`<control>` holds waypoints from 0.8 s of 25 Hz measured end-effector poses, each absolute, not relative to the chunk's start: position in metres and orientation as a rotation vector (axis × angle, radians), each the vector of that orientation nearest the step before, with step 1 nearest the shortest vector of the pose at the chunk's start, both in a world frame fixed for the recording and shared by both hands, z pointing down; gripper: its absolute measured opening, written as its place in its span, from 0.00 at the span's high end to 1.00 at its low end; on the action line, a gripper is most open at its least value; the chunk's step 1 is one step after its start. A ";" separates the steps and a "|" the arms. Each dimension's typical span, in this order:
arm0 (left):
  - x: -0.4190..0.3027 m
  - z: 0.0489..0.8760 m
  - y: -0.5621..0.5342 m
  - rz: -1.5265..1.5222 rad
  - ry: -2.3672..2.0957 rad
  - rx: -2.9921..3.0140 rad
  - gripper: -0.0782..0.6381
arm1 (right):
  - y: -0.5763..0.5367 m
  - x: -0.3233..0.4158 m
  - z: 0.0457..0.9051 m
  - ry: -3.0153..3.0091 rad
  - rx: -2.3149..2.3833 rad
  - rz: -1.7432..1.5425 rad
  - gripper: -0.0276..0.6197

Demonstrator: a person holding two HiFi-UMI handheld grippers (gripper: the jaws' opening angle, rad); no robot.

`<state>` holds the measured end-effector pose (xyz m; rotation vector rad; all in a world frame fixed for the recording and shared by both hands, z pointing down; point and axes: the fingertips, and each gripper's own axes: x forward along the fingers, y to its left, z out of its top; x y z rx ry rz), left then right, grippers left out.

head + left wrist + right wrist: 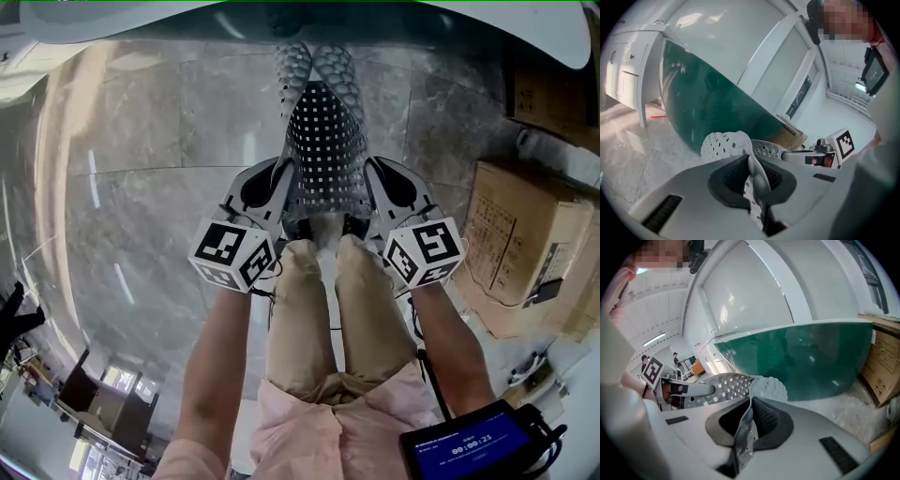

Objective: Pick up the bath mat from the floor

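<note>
Left tool (281,183) and right tool (370,183) each clamp the bath mat (323,131) (lifting step, likely); next, raise it clear of the floor (141,187).

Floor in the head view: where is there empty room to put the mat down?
The big bare stretch of grey floor lies left of the hanging bath mat, bordered by the bathtub. The right is crowded: cardboard boxes leave only a narrow strip.

A person's left tool (284,178) and right tool (368,178), side by side, each grip the near edge of a white perforated bath mat (325,131) hanging above the grey marble floor (141,187). A cardboard box (520,234) stands at right, with a blue-lit screen (469,445) at lower right.
</note>
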<state>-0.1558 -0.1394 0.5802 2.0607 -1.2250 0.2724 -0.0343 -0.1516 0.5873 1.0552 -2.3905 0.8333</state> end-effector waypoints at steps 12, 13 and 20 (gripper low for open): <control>-0.135 0.445 -0.126 0.233 -1.239 2.089 0.84 | -0.142 -0.027 0.451 -2.445 1.048 0.801 0.91; -0.135 0.437 -0.126 0.228 -1.242 2.094 0.84 | -0.142 -0.027 0.443 -2.451 1.047 0.798 0.91; -0.127 0.389 -0.131 0.211 -1.248 2.119 0.84 | -0.144 -0.023 0.394 -2.472 1.067 0.786 0.91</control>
